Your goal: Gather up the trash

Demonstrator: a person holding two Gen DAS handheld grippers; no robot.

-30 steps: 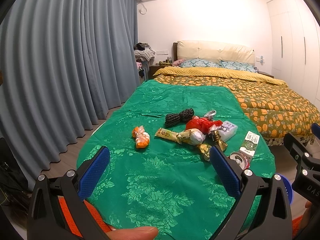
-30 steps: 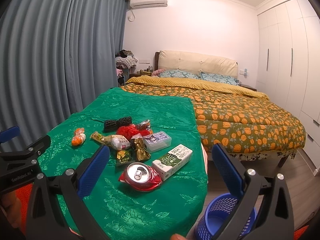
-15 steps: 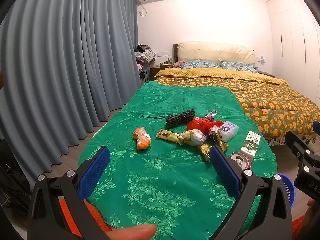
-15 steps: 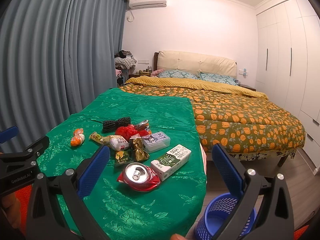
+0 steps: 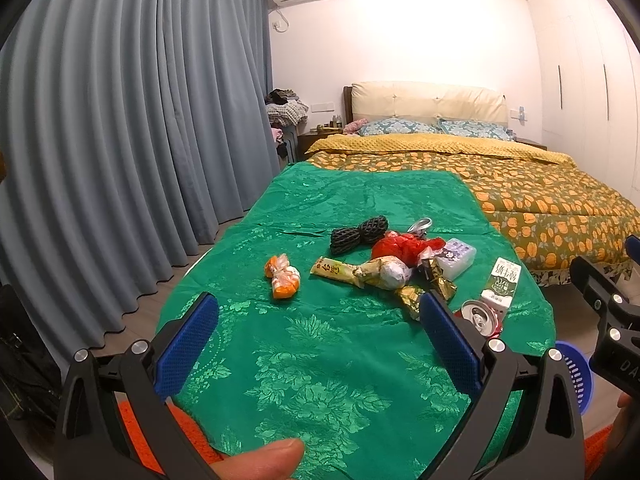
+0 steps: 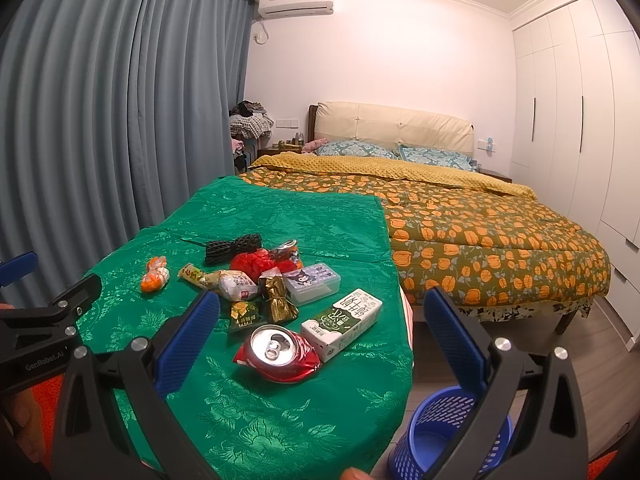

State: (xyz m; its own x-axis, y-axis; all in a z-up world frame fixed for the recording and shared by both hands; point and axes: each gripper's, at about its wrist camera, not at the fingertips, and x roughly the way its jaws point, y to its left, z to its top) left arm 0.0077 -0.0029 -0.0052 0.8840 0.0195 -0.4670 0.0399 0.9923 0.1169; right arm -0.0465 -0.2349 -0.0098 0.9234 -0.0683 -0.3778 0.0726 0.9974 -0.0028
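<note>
**Trash heaped on the green cloth, both claws wide and empty**

The litter sits in a loose cluster on the green tablecloth [image 6: 280,408], toward its right edge. Nearest the right gripper [image 6: 320,344] lies a crushed red can [image 6: 278,354], top facing up, touching a green-and-white milk carton [image 6: 342,322] that lies flat beside it. Behind them are two gold foil wrappers [image 6: 276,300], a small dark snack packet [image 6: 245,316], a clear lidded box [image 6: 314,283] with a cartoon print, a white wrapped bun [image 6: 236,282], a crumpled red bag [image 6: 256,262], a second can [image 6: 285,249] on its side, and a black mesh net [image 6: 234,248] farthest back. An orange-and-clear wrapper [image 6: 155,276] lies apart to the left.

A blue perforated basket [image 6: 440,436] stands on the floor just off the table's right corner, below the right gripper.

The left gripper [image 5: 320,344] hovers over bare cloth with its blue pads spread wide, gripping nothing; the right one is equally spread and empty.

Compared with a second ago, the trash has not shifted. The left view has edged slightly back, so a little more cloth shows in front of the pile; the right view is nearly unchanged.
</note>
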